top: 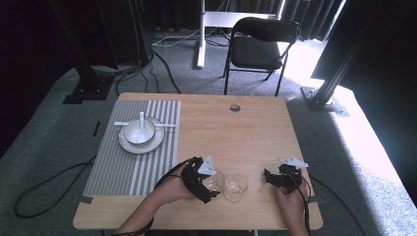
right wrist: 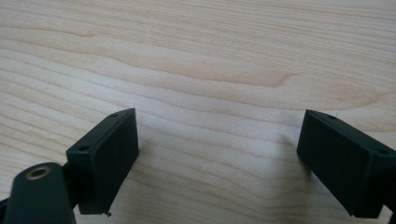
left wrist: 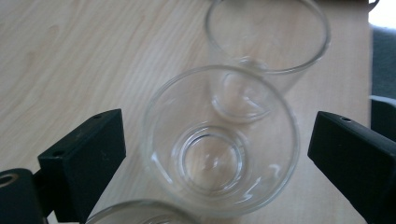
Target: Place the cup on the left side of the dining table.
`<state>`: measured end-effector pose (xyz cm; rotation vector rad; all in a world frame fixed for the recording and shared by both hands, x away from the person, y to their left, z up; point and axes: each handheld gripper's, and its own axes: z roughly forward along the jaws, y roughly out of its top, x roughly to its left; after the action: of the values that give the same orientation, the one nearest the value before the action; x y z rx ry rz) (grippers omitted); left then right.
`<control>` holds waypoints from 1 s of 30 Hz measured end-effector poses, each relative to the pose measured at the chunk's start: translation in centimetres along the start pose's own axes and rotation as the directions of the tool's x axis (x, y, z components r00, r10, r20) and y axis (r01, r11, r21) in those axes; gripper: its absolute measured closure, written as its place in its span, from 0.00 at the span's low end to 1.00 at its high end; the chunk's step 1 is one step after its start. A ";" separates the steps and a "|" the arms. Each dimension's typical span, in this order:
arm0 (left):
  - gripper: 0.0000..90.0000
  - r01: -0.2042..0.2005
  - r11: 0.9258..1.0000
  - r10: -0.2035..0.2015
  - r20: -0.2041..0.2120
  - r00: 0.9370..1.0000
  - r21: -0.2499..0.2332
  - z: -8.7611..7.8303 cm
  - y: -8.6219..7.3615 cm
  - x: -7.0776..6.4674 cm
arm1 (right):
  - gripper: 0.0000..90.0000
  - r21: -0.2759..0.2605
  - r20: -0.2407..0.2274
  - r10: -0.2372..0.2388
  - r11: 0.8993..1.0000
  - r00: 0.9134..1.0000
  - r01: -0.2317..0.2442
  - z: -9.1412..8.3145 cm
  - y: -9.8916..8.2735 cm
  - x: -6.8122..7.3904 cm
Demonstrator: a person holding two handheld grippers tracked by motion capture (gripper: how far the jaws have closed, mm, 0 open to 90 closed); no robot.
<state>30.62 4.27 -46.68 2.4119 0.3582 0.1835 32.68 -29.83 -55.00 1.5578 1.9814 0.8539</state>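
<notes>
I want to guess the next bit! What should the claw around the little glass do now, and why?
Probably squeeze shut gently. The left gripper has its jaws on both sides of the near glass with small gaps left, so the glass is not gripped yet. A second glass stands close behind, so no sideways push.

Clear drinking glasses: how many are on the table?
3, perhaps more hidden. One clear drinking glass sits between the left claw's jaws, one beyond it, one rim at the bottom edge.
</notes>
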 end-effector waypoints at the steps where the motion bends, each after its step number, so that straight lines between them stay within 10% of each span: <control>1: 0.05 -0.009 1.000 0.010 -0.011 1.000 0.014 0.2 0.1 -0.1 | 0.13 0.000 0.000 0.000 1.000 1.000 0.000 0.0 0.0 0.0; 16: 0.18 -0.046 0.981 0.062 -0.078 0.995 0.189 2.0 1.1 -0.8 | 0.13 0.000 0.000 0.000 1.000 1.000 0.000 0.0 0.0 0.0; 30: 0.20 0.020 0.984 -0.010 -0.057 0.998 0.178 1.8 1.3 -0.3 | 0.13 0.000 0.000 0.000 1.000 1.000 0.000 0.0 0.0 0.0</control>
<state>30.99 2.11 -47.23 2.5839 0.4349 0.2202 32.68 -29.83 -55.00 1.5575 1.9815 0.8543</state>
